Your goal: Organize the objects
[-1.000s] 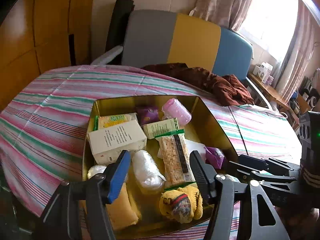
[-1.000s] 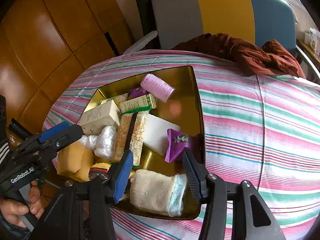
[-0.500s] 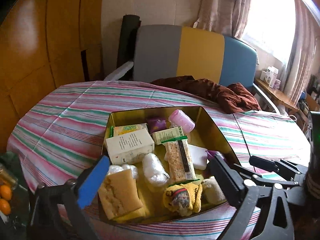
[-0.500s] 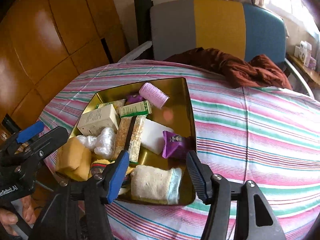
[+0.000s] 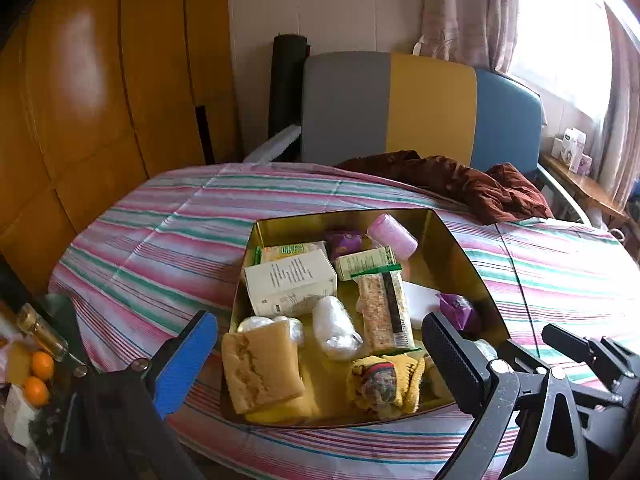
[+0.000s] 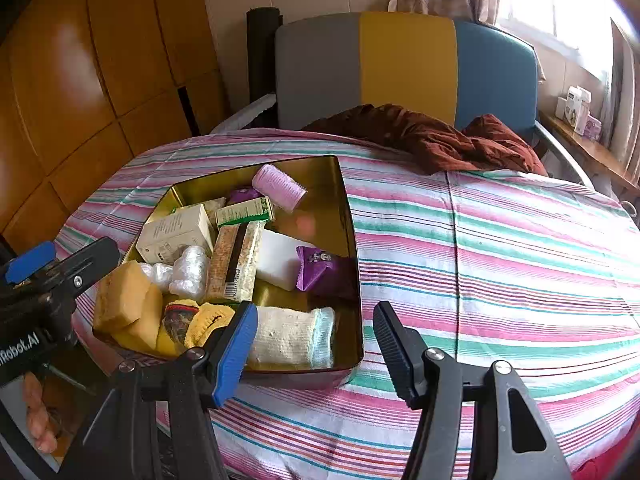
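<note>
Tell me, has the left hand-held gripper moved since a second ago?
Yes. The left hand-held gripper pulled back from the gold tin, which now looks farther off, and its jaws opened wider.

A lived-in home room — likely a bedroom or sitting room. A striped cloth (image 6: pixel 500 248) in pink, green and white covers the surface, with a crumpled brown garment (image 6: pixel 432 140) at its far edge. Behind stand a grey, yellow and blue padded panel (image 5: pixel 420 108), glossy wooden cupboards (image 5: pixel 100 100) at left — and curtains (image 5: pixel 468 12) by a bright window, far right.
</note>
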A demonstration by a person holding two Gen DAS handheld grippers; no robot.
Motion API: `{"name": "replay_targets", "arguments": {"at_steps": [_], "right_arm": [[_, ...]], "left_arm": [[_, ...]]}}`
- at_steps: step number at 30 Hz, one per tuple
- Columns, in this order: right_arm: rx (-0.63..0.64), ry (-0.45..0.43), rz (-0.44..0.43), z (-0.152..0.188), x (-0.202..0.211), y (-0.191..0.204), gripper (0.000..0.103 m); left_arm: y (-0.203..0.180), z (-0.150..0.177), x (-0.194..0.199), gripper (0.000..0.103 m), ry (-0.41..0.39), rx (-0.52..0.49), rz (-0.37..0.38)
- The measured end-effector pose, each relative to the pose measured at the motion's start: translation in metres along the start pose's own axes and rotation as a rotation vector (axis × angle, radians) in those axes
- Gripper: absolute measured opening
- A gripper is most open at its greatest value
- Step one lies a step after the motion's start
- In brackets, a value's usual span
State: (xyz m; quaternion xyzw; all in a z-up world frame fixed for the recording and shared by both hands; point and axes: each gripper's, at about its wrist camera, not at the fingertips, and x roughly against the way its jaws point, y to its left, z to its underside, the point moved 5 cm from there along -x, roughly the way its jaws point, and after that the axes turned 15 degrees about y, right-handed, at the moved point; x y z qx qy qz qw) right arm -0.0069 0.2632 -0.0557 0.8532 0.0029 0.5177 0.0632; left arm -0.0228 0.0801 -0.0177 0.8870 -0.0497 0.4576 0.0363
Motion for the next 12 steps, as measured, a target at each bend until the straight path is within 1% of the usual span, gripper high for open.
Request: {"name": "replay_targets", "arguments": {"at_steps": [4, 8, 12], "right_arm": [[0.008, 0.012, 0.004, 0.0016, -0.0038, 0.0023, 0.061], [0.007, 0.012, 0.006, 0.0003, -0.0049, 0.0022, 0.061], [0.014, 0.001, 0.011, -0.0026, -0.003, 0.0034, 0.061]], "left_arm": [[0.0021, 0.0014, -0.0004, 0.102, -0.016, 0.011, 0.008], [0.0024, 0.0015, 0.0015, 0.099, -0.036, 0.01, 0.005], [0.003, 0.0006, 0.001, 0.099, -0.026, 0.01, 0.02]]}}
